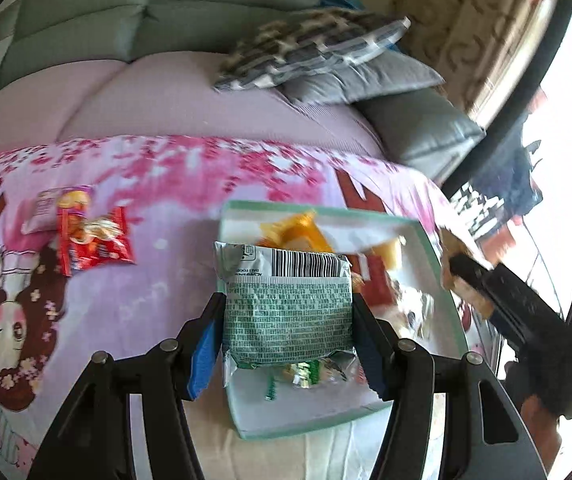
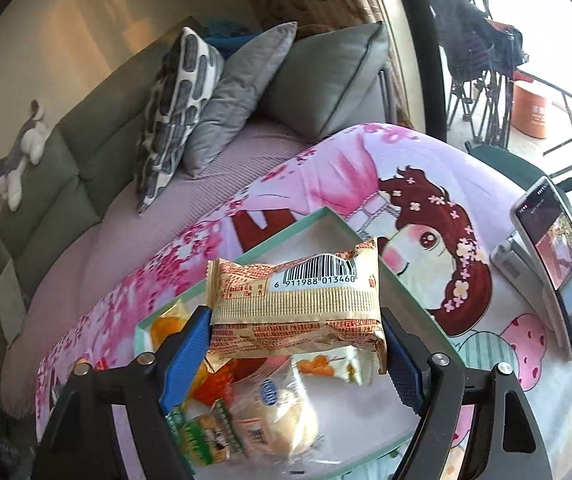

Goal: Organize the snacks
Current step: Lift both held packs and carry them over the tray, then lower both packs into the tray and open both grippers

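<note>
Pinching a green-and-silver snack packet (image 1: pixel 288 308) between its fingers, the left hand-held gripper (image 1: pixel 288 320) holds it over the pale green tray (image 1: pixel 426 232) on the cartoon-print counter (image 1: pixel 158 304). The right hand-held gripper (image 2: pixel 298 336) clamps a tan barcode-marked snack packet (image 2: pixel 298 304) above the same tray (image 2: pixel 286 228), where other wrapped snacks (image 2: pixel 270 408) lie. Two red packets (image 1: pixel 90 240) sit apart on the counter.

My green snack pack (image 1: pixel 288 312) and tan snack pack (image 2: pixel 298 312) hang over the snack-filled tray (image 1: pixel 426 236); two packs (image 1: pixel 86 236) lie outside.
</note>
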A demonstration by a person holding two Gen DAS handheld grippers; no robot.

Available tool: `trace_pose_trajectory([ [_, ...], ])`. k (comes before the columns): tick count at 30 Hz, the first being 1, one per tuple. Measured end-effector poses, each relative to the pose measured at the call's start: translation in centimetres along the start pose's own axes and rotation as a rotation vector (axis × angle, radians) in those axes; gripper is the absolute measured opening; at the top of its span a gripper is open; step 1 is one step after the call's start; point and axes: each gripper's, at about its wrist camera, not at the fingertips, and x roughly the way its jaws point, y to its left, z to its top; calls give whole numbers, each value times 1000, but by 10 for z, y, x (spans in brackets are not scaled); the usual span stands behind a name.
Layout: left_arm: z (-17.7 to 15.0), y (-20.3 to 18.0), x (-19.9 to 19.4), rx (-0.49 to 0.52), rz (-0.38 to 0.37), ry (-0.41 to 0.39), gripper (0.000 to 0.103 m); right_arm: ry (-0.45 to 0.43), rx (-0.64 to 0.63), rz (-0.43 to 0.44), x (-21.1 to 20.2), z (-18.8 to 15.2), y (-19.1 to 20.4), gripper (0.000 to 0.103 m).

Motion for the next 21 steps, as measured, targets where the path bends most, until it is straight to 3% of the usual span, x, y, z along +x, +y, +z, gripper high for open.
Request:
trace_pose_trajectory([
  [13,-16,-19,39,53,37,111,62,64,-32,-5,36,-5,0,83],
  [21,-22,-20,54,54,54,129,62,95,-37,-25,53,-6,-1,83],
])
